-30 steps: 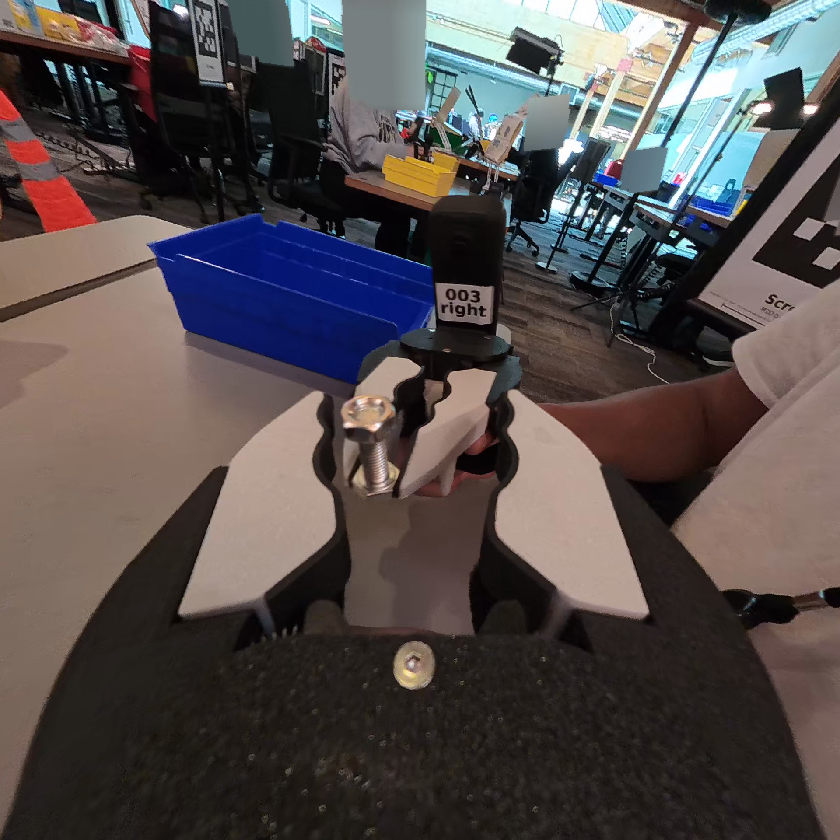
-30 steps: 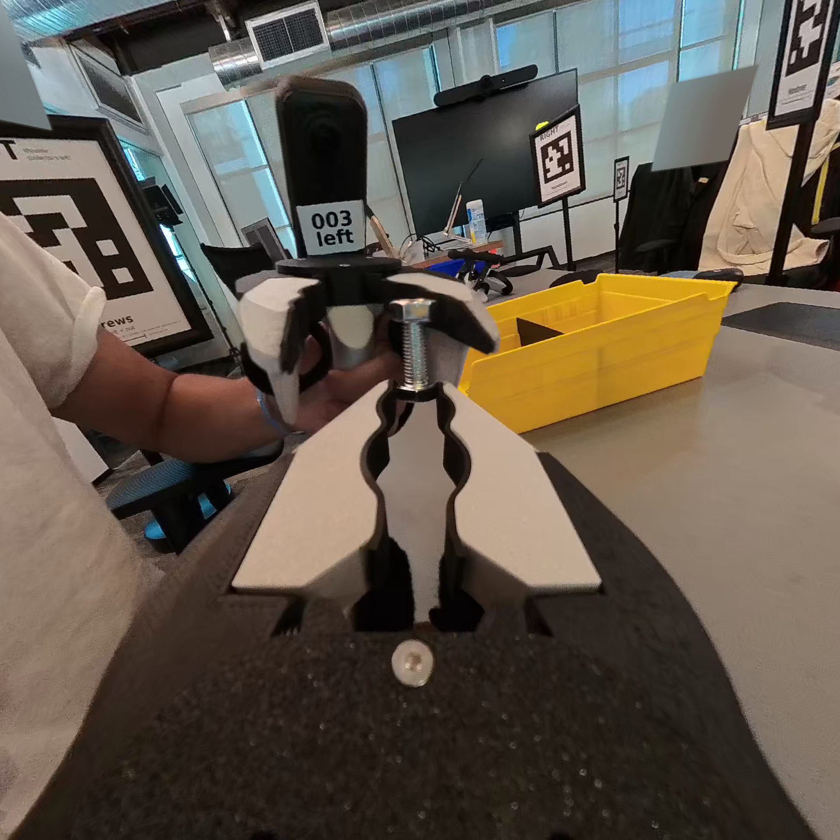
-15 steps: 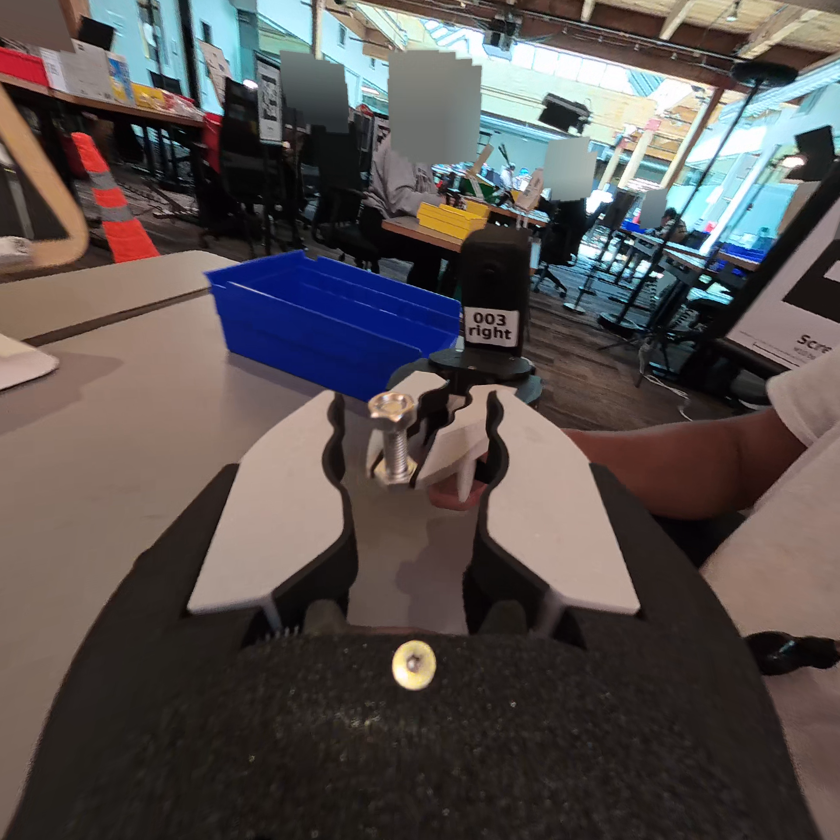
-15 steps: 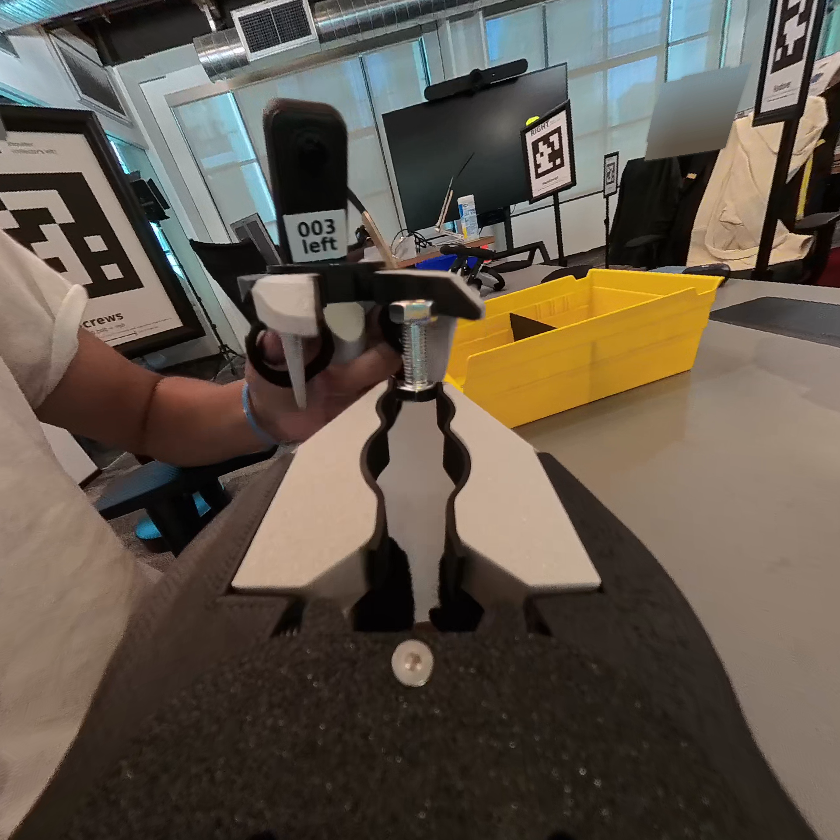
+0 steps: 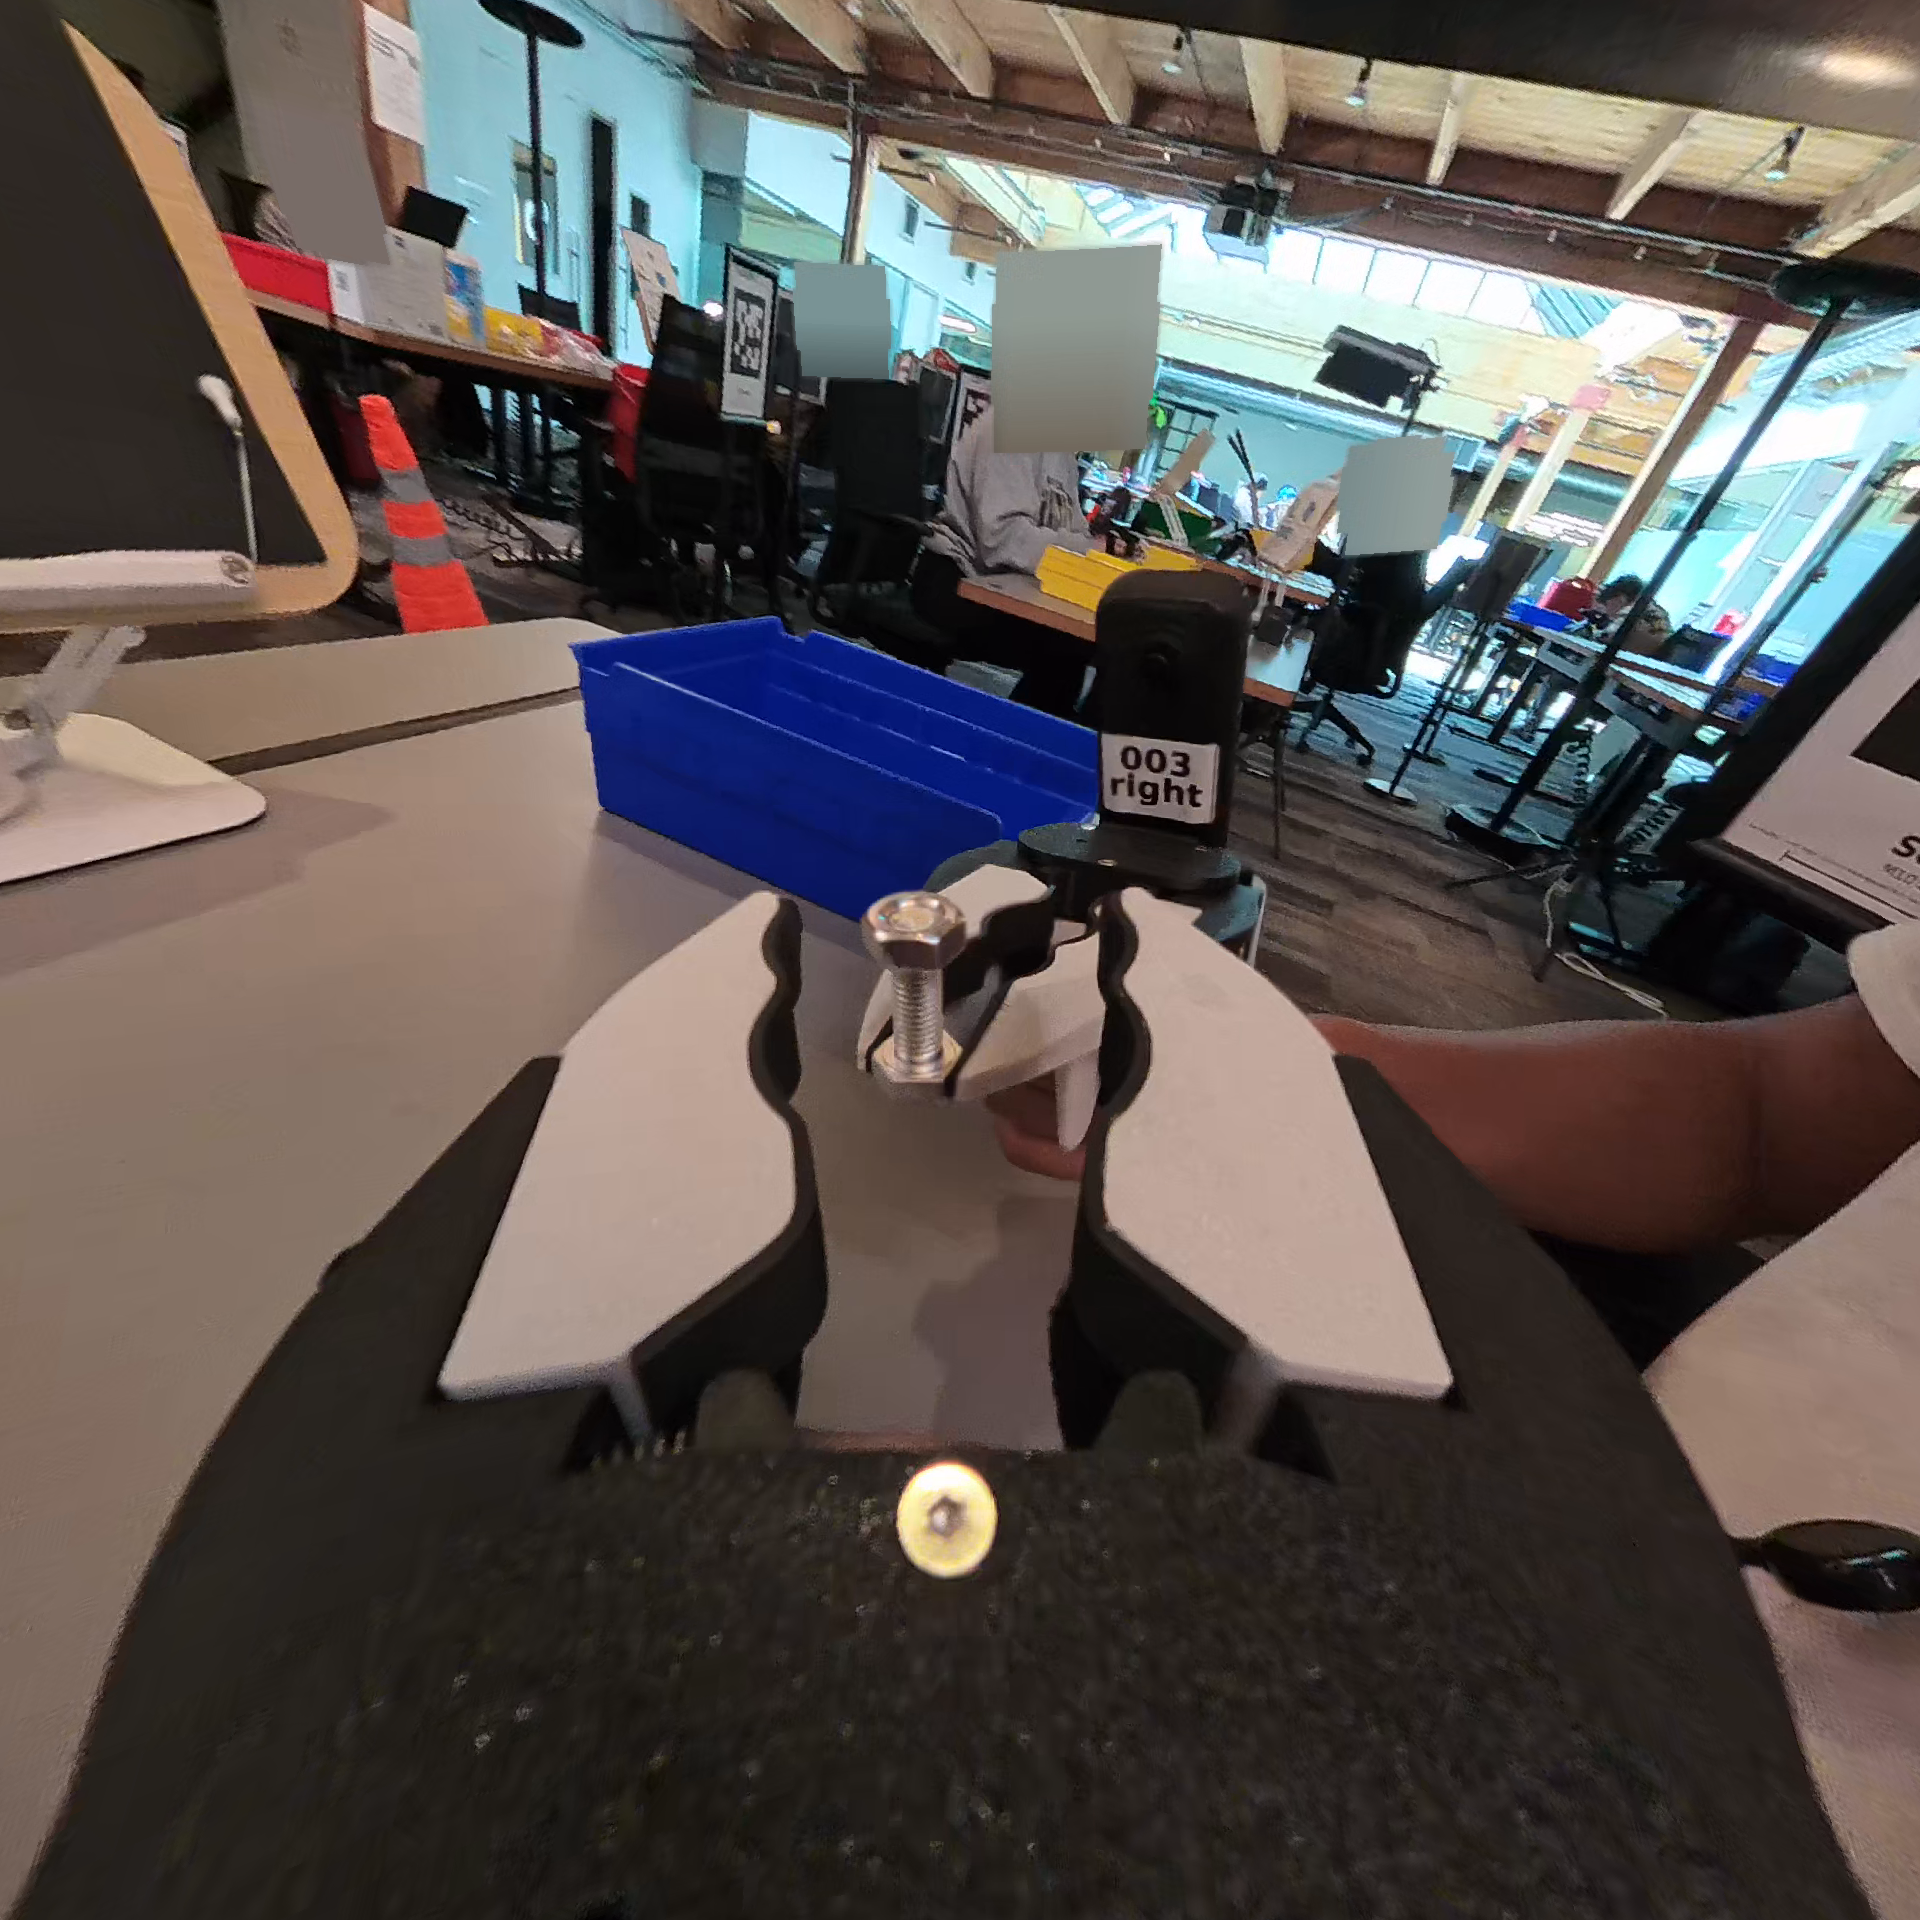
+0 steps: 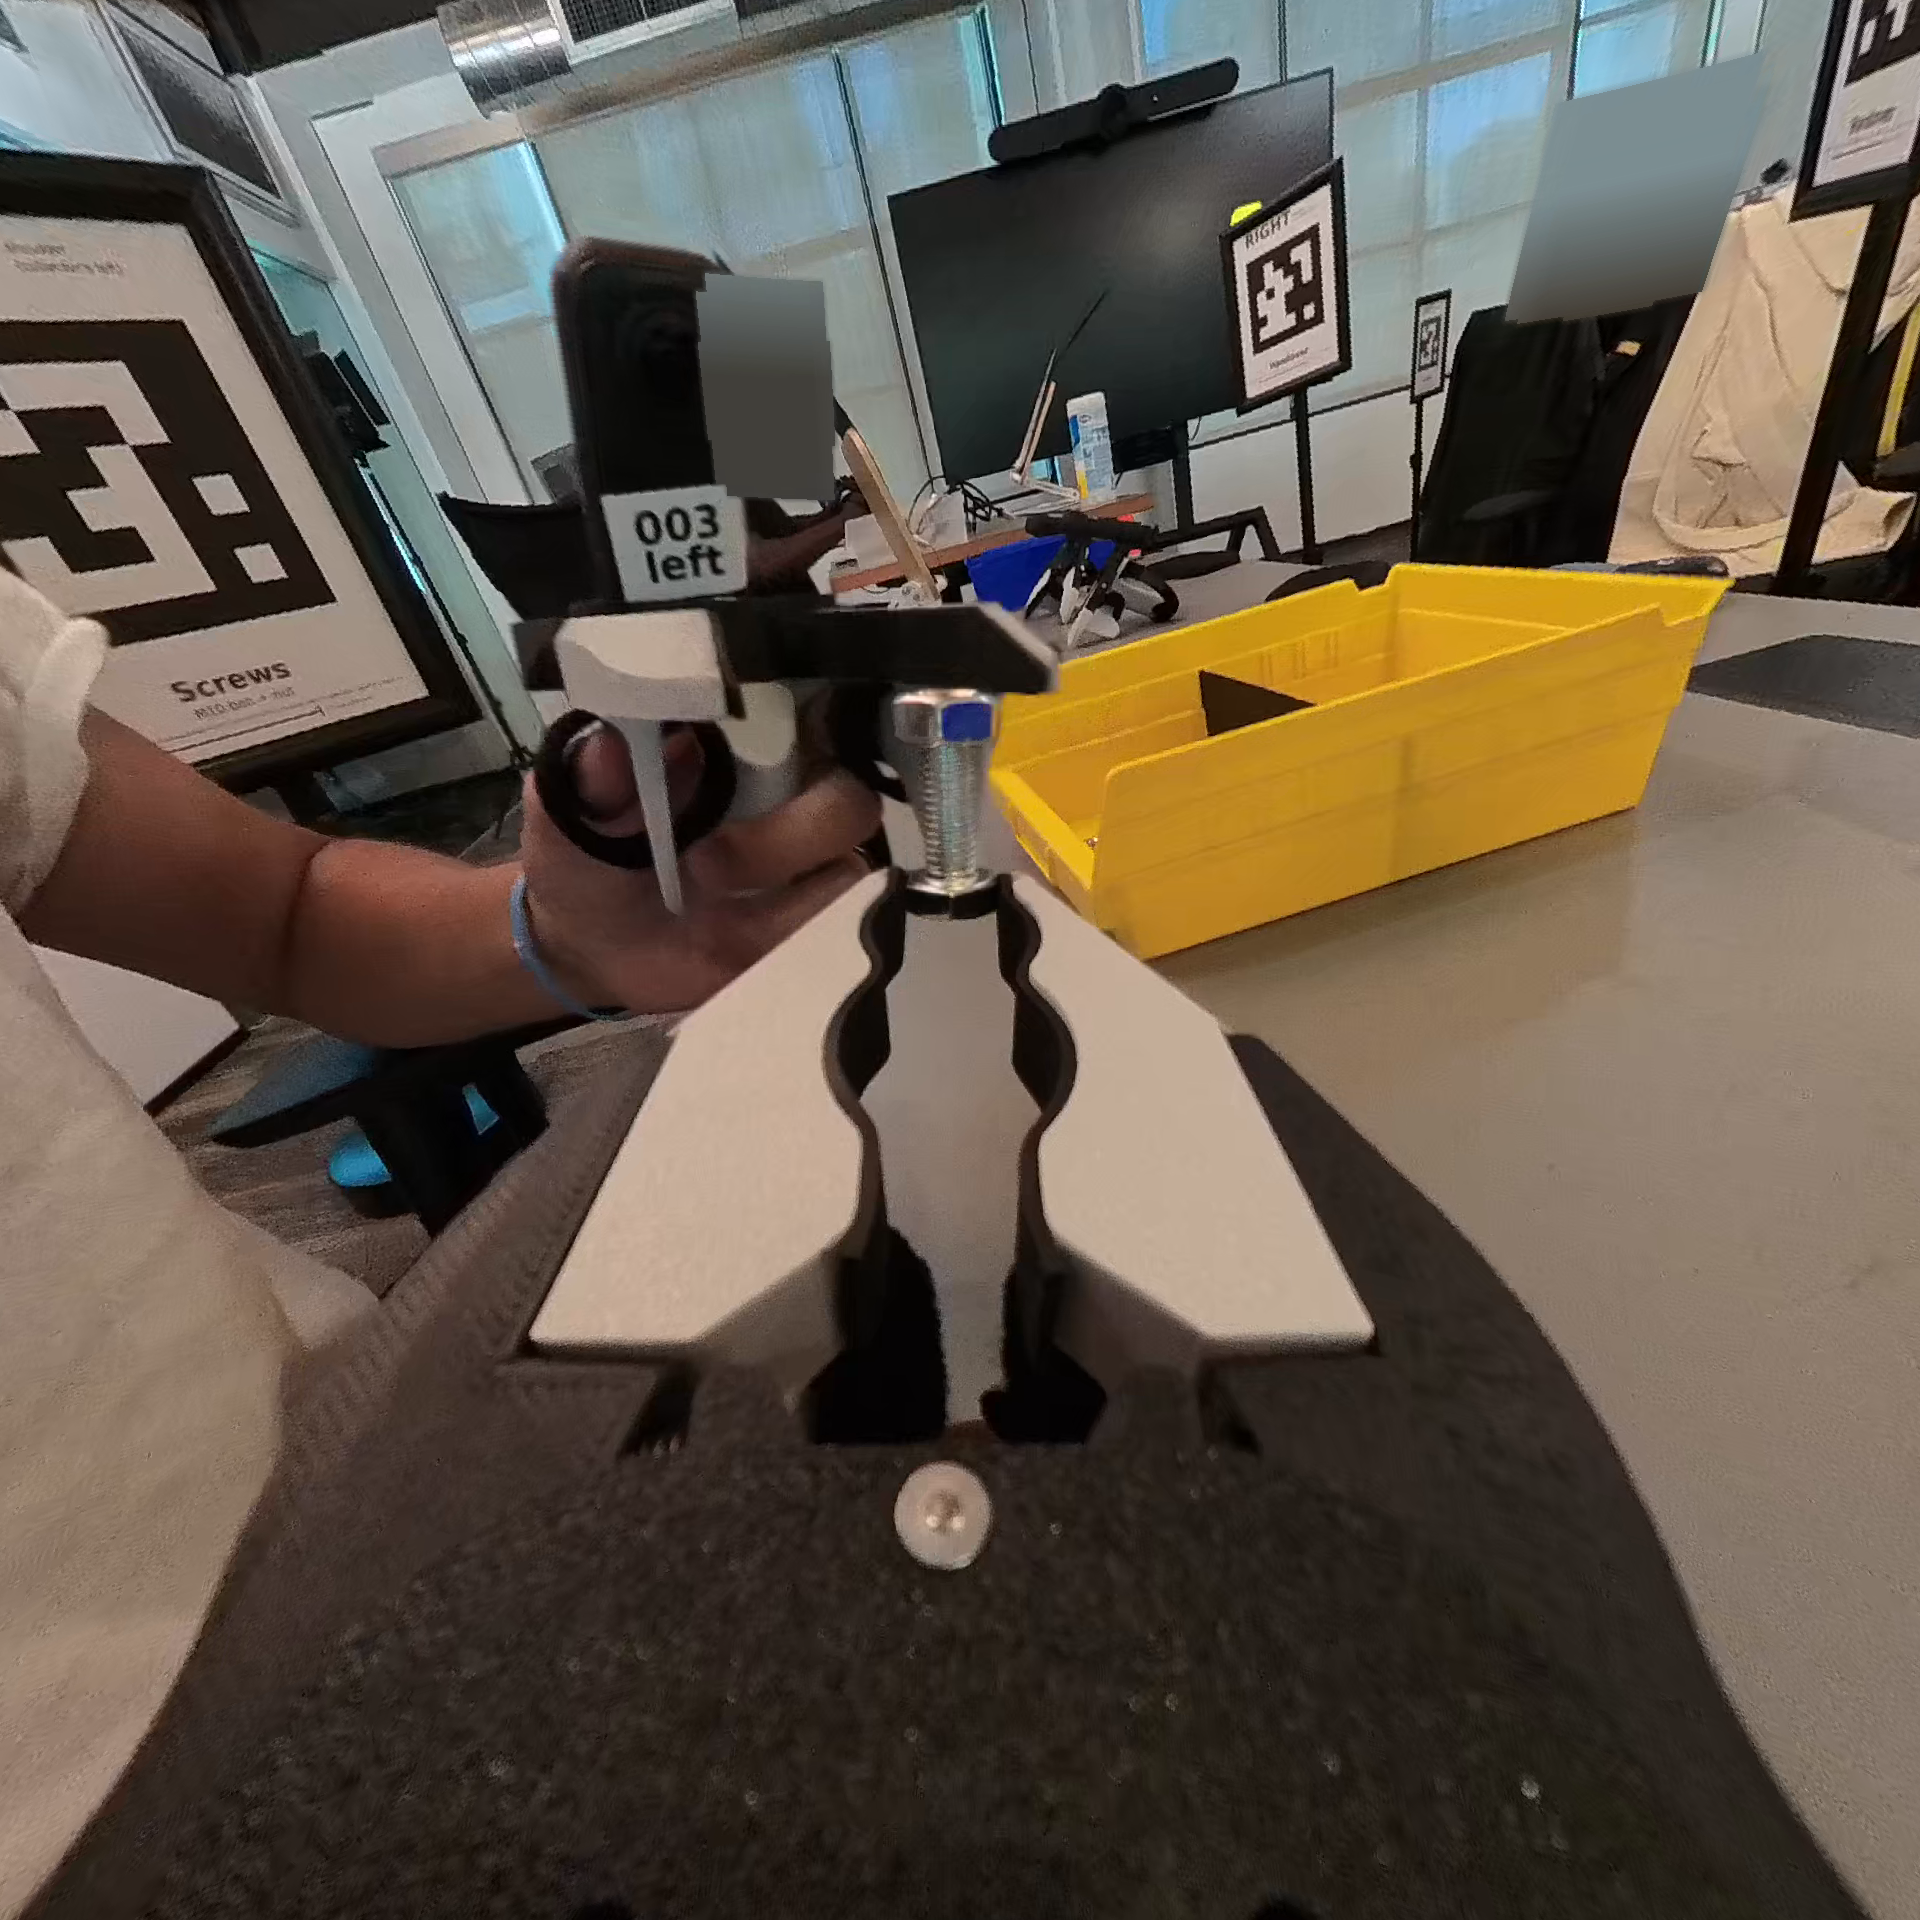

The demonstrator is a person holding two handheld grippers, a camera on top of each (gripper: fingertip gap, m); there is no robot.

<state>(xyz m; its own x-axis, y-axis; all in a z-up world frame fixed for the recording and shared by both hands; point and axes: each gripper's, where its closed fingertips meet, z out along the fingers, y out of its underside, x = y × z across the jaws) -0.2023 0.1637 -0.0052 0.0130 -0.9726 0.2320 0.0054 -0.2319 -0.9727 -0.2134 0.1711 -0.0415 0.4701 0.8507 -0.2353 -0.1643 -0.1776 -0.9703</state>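
My right gripper [image 6: 945, 883] is shut on a steel nut [image 6: 943, 902] with a silver hex bolt [image 6: 940, 800] standing upright in it, head up, above the grey table [image 6: 1558, 1039]. My left gripper [image 5: 945, 925] faces it, open and empty. In the left wrist view the bolt [image 5: 914, 987] and nut [image 5: 914, 1070] sit between my left fingertips, nearer the left finger [image 5: 665, 1122]. In the right wrist view the left gripper [image 6: 821, 644] stands level, with one dark finger just above the bolt head. A person's hands hold both grippers.
A blue bin [image 5: 831, 748] stands on the table beyond the left gripper. A yellow bin [image 6: 1351, 727] with a black divider stands beyond the right gripper. A white stand base [image 5: 104, 790] is at the far left. Seated people, chairs and marker boards fill the background. My left and right fingertips are right by each other.
The left gripper has swung level and come closer, so the bolt head now sits between its open fingers. The right gripper has kept its hold on the nut and bolt.
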